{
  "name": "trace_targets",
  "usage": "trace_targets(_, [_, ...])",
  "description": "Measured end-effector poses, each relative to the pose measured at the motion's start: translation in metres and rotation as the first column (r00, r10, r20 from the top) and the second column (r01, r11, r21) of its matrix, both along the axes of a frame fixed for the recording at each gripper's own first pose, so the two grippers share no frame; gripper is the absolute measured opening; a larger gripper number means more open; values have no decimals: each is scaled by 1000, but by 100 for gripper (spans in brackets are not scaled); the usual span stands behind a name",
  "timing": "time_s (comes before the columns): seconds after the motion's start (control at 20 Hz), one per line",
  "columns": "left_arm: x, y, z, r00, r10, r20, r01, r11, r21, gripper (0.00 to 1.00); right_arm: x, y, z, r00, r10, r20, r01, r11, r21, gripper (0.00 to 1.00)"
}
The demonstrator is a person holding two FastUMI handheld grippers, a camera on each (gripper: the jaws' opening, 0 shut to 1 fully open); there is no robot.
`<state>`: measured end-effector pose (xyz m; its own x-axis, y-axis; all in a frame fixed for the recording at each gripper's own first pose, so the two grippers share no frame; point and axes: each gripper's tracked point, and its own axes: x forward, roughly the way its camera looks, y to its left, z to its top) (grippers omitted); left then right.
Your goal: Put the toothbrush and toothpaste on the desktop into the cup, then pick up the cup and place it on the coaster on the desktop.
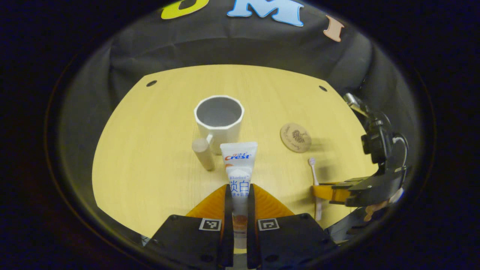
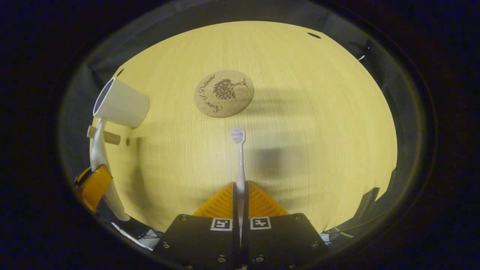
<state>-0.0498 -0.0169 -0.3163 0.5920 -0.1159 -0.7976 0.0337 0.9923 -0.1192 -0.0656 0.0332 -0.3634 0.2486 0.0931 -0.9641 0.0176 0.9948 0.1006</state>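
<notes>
In the left gripper view my left gripper (image 1: 239,195) is shut on a white toothpaste tube (image 1: 239,161), held above the desktop with its flat end pointing at the white cup (image 1: 219,119). The cup stands upright, its wooden handle (image 1: 203,154) toward me. The round cork coaster (image 1: 295,137) lies to the cup's right. In the right gripper view my right gripper (image 2: 240,195) is shut on a pale toothbrush (image 2: 240,161), bristles forward, short of the coaster (image 2: 224,93). The same toothbrush (image 1: 314,174) shows in the left gripper view, held by the right gripper (image 1: 330,192).
The yellow wooden desktop (image 1: 157,180) has small dark holes near its far corners (image 1: 151,83). Black cloth walls close it in behind and at the sides. In the right gripper view the cup (image 2: 120,103) and the toothpaste tube (image 2: 98,150) sit at the far left.
</notes>
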Motion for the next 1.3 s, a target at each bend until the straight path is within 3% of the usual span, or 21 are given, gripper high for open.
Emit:
trace_targets(0.3, [48, 8, 73, 990, 33, 137, -27, 999, -45, 21, 1, 0, 0, 1000, 2, -2, -2, 1000, 11, 4])
trace_targets(0.6, [103, 33, 106, 975, 51, 218, -44, 998, -37, 21, 2, -1, -1, 1000, -4, -3, 4, 1000, 20, 3])
trace_targets(1.3, [185, 42, 71, 976, 46, 215, -31, 997, -70, 21, 3, -2, -2, 1000, -22, -3, 22, 999, 40, 4])
